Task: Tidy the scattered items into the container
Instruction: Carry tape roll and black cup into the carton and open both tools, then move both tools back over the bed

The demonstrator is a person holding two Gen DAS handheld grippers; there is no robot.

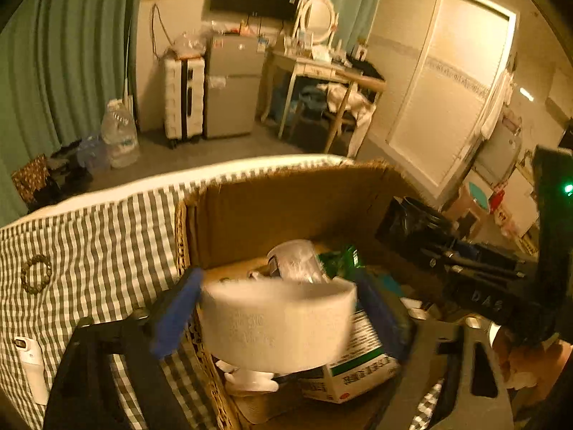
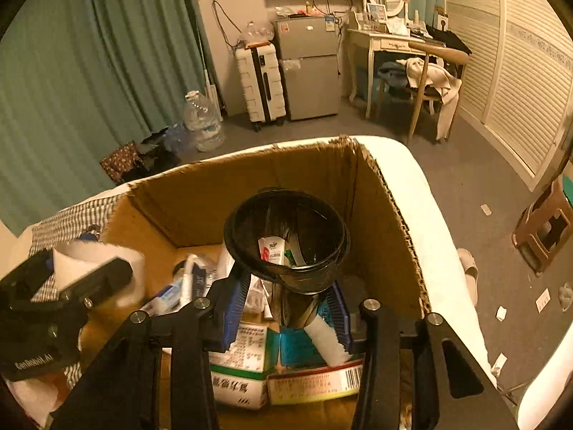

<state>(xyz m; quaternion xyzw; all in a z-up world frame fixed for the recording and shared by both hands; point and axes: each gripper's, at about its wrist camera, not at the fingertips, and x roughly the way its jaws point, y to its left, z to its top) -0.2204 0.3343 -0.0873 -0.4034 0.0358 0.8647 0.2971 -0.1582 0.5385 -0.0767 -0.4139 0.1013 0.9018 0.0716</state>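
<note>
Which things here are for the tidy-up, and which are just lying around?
For the job:
- cardboard box
- white roll in the left gripper
- small black bin in the right gripper
- bead bracelet

Just lying about:
- suitcase
- water jug
- slipper

Both cameras sit close above the cardboard box (image 2: 200, 193) on the bed (image 1: 89, 236) and look down into it and across the room. The left one looks from the box's left edge, the right one from its near edge. Both see the fridge (image 2: 309, 68) and suitcase (image 1: 183, 98).
</note>
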